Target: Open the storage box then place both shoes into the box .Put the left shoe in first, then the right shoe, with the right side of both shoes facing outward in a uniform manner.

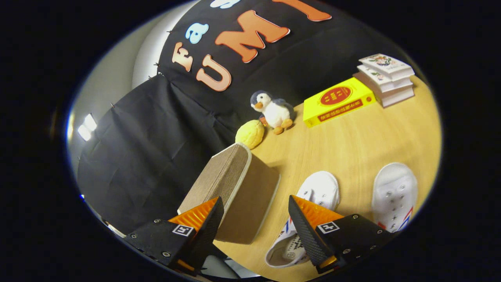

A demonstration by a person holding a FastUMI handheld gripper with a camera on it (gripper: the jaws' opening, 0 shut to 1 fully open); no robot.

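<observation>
A tan fabric storage box (250, 203) with a white-trimmed edge stands on the wooden table (352, 145), tilted in this view. My gripper (256, 219) is open, and the box's near corner lies between its fingers, with the left finger against the ribbed face. I cannot tell whether the lid is lifted. A white shoe (319, 190) lies to the right of the box, toe pointing away, its heel partly hidden behind the right finger. A second white shoe (393, 196) with red and blue stripes lies further right, apart from the first.
Beyond the box sit a yellow bumpy ball (250, 134) and a plush penguin (274, 111) against the black cloth wall. A yellow book (336, 100) and a stack of white books (387, 78) lie at the far right of the table.
</observation>
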